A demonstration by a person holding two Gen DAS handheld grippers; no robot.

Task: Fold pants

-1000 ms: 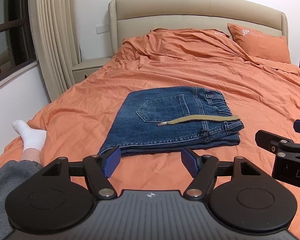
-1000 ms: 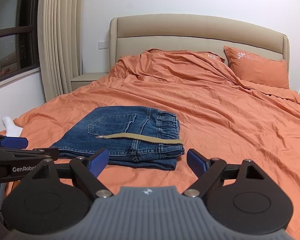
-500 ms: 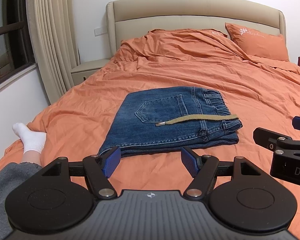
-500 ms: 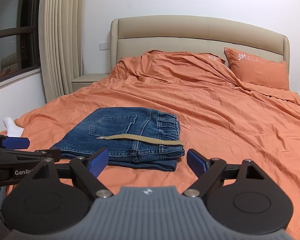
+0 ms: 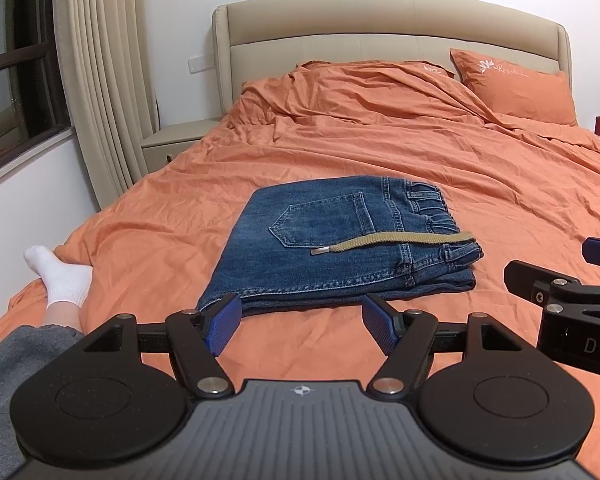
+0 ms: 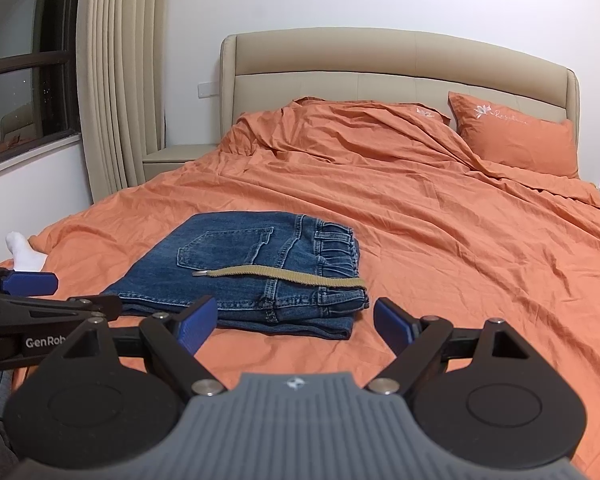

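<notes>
Window: a dark glass window with a black frame [image 5: 16, 80] is at the far left.
Curtain: a long cream pleated curtain [image 5: 100, 72] hangs next to the window.
Foot: a foot in a white sock [image 5: 58, 276] rests on the left edge of the bed.
Left gripper: the black left gripper with blue pads [image 5: 302, 322] hovers low over the bed, just in front of the pants. Its jaws are spread wide and hold nothing.
Pants: the folded blue denim pants [image 5: 340, 248] lie flat in a neat stack in the middle of the orange bed sheet [image 5: 440, 168]. A tan woven cord with a metal tip [image 5: 396, 241] lies across the top, near the waist end.
Right gripper: the black right gripper with blue pads [image 6: 296, 322] is near the right front corner of the pants. Its jaws are spread wide too, and empty.
Headboard: a padded beige headboard [image 6: 396, 64] stands at the far end.
Pillow: an orange pillow with white flower print [image 6: 516, 138] leans at the back right.
</notes>
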